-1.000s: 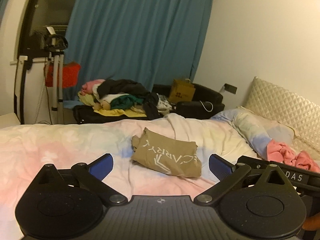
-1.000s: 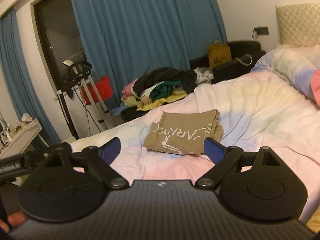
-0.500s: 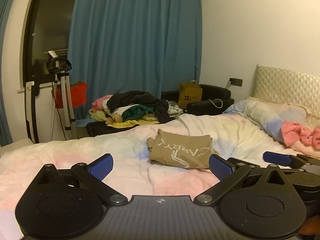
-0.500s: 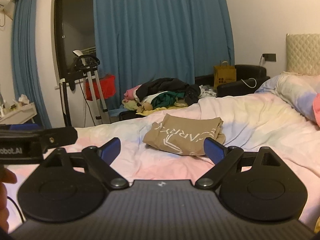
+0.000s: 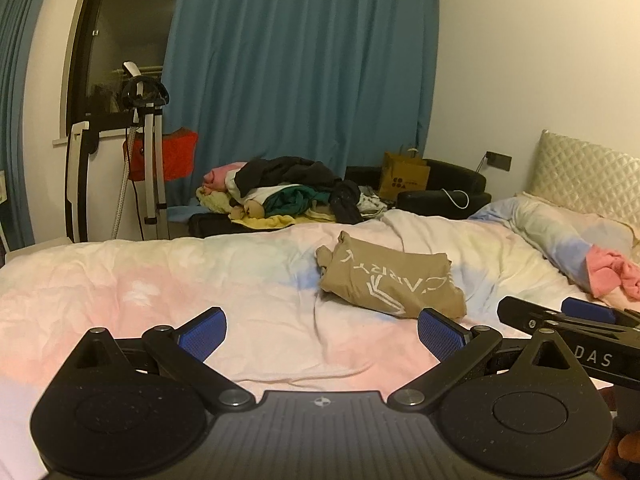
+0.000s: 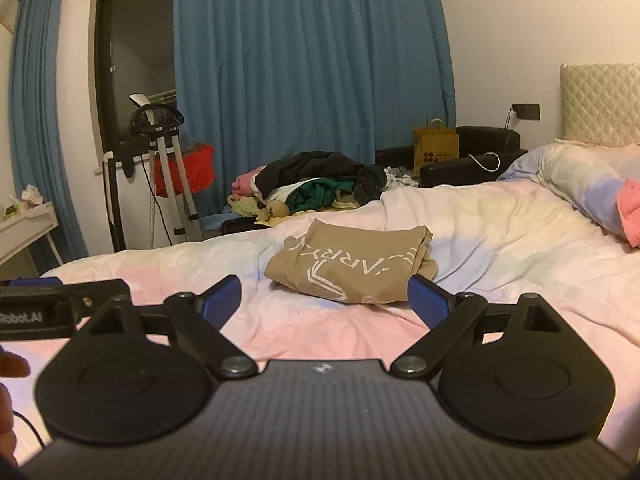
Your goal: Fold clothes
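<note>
- tan shirt [image 6: 352, 266] lies folded into a neat packet on the bed [image 6: 500, 232], printed side up, with bare bedcover all around it; the clothes pile [image 6: 316, 184] sits well beyond the shirt, past the far edge of the bed.
- left gripper [image 5: 322, 330] hovers short of the shirt, jaws spread wide with nothing between the blue pads.
- right gripper [image 6: 324, 296] hangs just short of the shirt, jaws likewise wide and empty, the shirt's near edge showing between the pads.
- both tools sit close beside each other on the near side of the shirt, so a careless swing could knock one against the other.
- risk, as i judge it: a pad dragged over the shirt could catch the top layer and pull the fold apart, since loose cloth slides easily on a soft cover.
- pinching only one layer at the shirt's edge would likely make the packet unroll when lifted.
- pink cloth [image 5: 612, 270] by the pillow, well to the right of the shirt, is out of reach from here.
</note>
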Tool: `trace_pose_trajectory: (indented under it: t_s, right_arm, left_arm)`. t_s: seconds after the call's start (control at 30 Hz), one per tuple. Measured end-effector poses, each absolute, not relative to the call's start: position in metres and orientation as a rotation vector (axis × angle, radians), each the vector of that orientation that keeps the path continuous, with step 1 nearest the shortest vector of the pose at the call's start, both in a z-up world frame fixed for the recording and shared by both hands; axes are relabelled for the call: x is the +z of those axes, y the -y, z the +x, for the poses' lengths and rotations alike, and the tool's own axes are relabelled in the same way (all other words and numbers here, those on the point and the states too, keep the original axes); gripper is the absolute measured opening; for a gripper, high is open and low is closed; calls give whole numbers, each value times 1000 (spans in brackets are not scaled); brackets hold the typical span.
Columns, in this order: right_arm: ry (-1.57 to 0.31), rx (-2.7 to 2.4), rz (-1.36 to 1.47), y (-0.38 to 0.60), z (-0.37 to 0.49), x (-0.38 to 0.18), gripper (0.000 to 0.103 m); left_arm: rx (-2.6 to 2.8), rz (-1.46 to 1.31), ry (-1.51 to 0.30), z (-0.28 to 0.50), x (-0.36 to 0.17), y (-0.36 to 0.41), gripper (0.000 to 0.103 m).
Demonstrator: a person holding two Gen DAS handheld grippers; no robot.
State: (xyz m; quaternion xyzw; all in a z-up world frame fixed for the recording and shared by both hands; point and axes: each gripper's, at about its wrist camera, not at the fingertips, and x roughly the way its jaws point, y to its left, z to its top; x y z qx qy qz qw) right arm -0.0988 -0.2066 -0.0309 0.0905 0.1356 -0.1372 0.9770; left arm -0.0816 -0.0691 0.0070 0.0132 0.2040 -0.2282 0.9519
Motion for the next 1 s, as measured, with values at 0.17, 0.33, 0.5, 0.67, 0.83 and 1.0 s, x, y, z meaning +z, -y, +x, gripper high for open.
trace_pose_trajectory:
  t_s: [0.17, 0.33, 0.5, 0.67, 0.83, 1.0]
  right_arm:
    - [-282, -273, 183, 207, -98, -32, 92]
    - [-286, -278, 184, 208, -97, -32, 92]
    - [-287, -280, 185, 208, -97, -31, 91]
    - [-287, -281, 180, 206, -97, -31, 92]
    - [-291, -281, 174, 204, -99, -32, 92]
    - [-293, -283, 182, 205, -100, -32, 92]
  left_arm:
    - [-468, 18, -427, -79, 4, 68, 103]
    - [-471, 33, -422, -81, 4, 70, 103]
    - [-473, 30, -425, -82, 5, 70, 103]
    - [-464, 31, -423, -83, 7, 69, 103]
    - [-455, 42, -413, -86, 8, 70, 103]
    - [-456, 46, -412, -87, 9, 71, 103]
